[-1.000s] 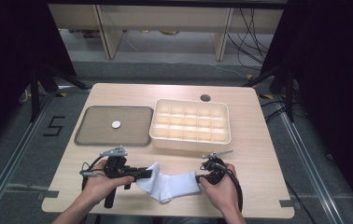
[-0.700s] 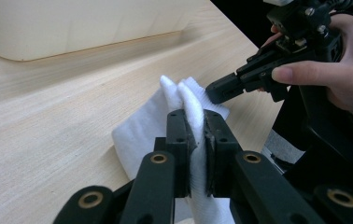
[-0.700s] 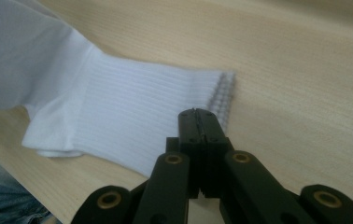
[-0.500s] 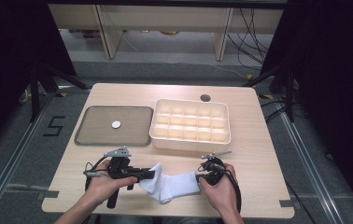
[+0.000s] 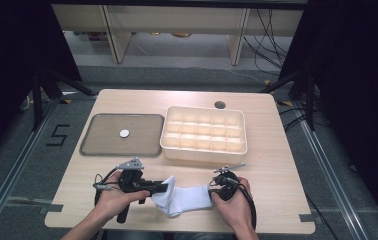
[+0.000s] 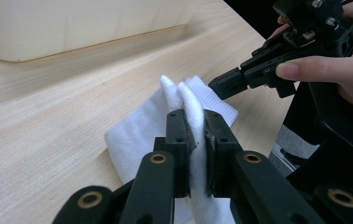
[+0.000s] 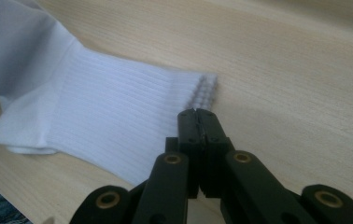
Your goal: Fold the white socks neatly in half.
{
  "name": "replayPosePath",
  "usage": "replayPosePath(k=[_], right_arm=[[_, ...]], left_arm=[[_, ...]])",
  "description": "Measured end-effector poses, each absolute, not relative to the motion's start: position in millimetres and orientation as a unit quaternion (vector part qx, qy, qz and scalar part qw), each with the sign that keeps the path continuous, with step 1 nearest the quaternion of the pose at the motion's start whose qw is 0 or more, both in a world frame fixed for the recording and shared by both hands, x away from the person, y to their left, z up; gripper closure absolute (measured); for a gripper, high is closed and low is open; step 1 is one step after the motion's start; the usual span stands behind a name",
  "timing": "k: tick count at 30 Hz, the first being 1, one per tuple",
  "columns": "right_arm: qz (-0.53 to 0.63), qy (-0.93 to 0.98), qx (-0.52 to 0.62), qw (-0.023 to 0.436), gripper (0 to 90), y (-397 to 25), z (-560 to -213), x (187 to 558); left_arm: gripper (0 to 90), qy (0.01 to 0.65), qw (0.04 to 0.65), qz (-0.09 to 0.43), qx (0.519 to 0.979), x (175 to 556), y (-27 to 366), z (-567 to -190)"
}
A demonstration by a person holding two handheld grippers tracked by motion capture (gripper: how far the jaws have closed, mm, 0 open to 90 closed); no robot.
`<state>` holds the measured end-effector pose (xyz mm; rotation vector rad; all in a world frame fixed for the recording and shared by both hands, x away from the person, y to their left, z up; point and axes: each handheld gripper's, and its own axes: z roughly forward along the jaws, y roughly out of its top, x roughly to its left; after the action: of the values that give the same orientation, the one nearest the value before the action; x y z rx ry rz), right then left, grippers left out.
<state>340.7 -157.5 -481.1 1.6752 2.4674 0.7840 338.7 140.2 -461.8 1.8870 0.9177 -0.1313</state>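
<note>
Table point(image 5: 277, 150) of pale wood, grey floor point(image 5: 22, 165) around.

From where I stand, the one readable mark is a large digit "5" point(image 5: 57, 135), laid out in dark tape on the grey floor just left of the table point(image 5: 267, 165). No label, brand or lettering can be made out on anything else in any view.
</note>
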Motion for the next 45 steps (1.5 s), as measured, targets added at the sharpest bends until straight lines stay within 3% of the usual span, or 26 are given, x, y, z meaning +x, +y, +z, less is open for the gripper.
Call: replayPosePath(k=[45], right_arm=[[0.265,0.809,0.525,0.022,89.4,-140,-483,335]], left_arm=[[81.4,0.385,0.473,-0.045,0.791,342,127,-476]])
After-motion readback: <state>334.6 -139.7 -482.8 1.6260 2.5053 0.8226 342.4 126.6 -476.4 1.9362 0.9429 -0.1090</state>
